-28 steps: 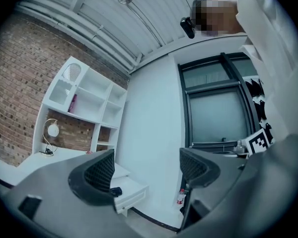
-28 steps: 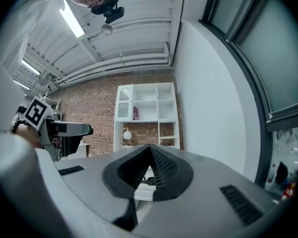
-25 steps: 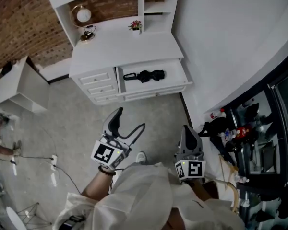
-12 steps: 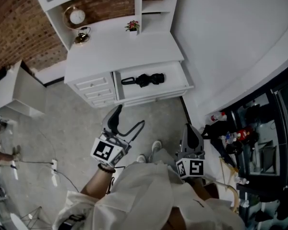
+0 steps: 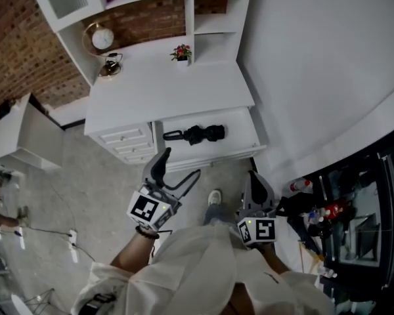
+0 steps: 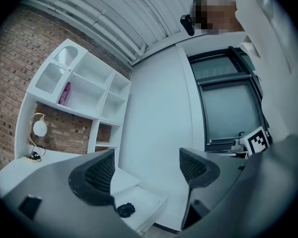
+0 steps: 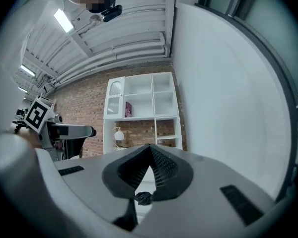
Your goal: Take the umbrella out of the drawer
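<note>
Facing open drawer [image 5: 244,119] at 12 o'clock; black umbrella [image 5: 196,134] lies flat inside, well apart from me. My left tongs [image 5: 181,161] gape empty, likely readied for grab; my right tongs [image 5: 254,176] pinched together, empty.

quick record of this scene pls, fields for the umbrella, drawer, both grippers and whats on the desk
umbrella: black, folded, lying in the drawer
drawer: open, on the right side of the desk
left gripper: jaws apart, empty, short of the drawer
right gripper: jaws together, empty, short of the drawer
desk top: clock, potted plant
task state: umbrella not yet touched
</note>
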Action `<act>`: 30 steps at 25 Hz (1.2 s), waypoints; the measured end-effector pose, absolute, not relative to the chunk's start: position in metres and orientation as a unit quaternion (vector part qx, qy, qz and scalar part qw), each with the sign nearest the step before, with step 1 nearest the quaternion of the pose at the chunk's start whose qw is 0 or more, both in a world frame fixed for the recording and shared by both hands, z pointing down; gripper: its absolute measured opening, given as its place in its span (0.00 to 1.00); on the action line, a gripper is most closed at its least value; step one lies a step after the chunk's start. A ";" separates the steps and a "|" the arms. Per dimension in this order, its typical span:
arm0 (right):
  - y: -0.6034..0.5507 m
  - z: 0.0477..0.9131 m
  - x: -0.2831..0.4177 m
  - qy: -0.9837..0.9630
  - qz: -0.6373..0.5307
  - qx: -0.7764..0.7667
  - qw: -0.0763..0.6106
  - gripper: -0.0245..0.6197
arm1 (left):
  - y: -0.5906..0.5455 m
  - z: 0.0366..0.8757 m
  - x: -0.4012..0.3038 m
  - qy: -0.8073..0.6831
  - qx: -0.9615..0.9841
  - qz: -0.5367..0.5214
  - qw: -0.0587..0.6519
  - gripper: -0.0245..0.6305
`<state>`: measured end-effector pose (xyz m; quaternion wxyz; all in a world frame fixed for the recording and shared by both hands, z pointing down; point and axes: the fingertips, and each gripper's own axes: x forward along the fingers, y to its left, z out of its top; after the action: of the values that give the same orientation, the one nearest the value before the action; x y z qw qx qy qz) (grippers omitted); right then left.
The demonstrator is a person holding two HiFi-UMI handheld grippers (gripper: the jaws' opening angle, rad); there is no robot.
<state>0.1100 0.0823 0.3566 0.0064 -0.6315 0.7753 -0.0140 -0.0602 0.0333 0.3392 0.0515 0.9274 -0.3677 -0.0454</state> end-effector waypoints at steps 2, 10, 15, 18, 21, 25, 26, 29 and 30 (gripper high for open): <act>0.052 0.358 0.117 0.783 -0.020 -0.621 0.000 0.06 | 0.003 0.338 -0.045 -0.371 0.927 -0.040 0.050 0.64; -0.049 0.370 0.147 0.809 -0.035 -0.587 -0.023 0.06 | -0.093 0.350 0.003 -0.377 0.925 -0.016 0.046 0.64; -0.094 0.390 0.163 0.822 -0.054 -0.566 -0.037 0.06 | -0.132 0.364 0.029 -0.376 0.924 -0.004 0.063 0.64; -0.117 0.405 0.164 0.826 -0.076 -0.557 -0.051 0.06 | -0.153 0.373 0.035 -0.379 0.923 0.009 0.070 0.64; -0.135 0.420 0.157 0.829 -0.100 -0.547 -0.060 0.06 | -0.169 0.383 0.035 -0.377 0.924 0.029 0.067 0.64; -0.151 0.448 0.152 0.822 -0.135 -0.549 -0.070 0.06 | -0.186 0.408 0.035 -0.361 0.928 0.072 0.054 0.64; -0.155 0.451 0.149 0.820 -0.141 -0.549 -0.073 0.06 | -0.189 0.416 0.035 -0.356 0.929 0.081 0.054 0.64; -0.167 0.465 0.141 0.815 -0.164 -0.550 -0.080 0.06 | -0.201 0.446 0.037 -0.330 0.935 0.115 0.054 0.64; -0.172 0.472 0.138 0.811 -0.175 -0.552 -0.085 0.06 | -0.206 0.457 0.039 -0.318 0.938 0.129 0.051 0.64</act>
<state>0.1383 -0.1721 0.4721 -0.0850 -0.5520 0.8108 -0.1749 0.0385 -0.2062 0.4575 0.0510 0.9377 -0.3184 0.1292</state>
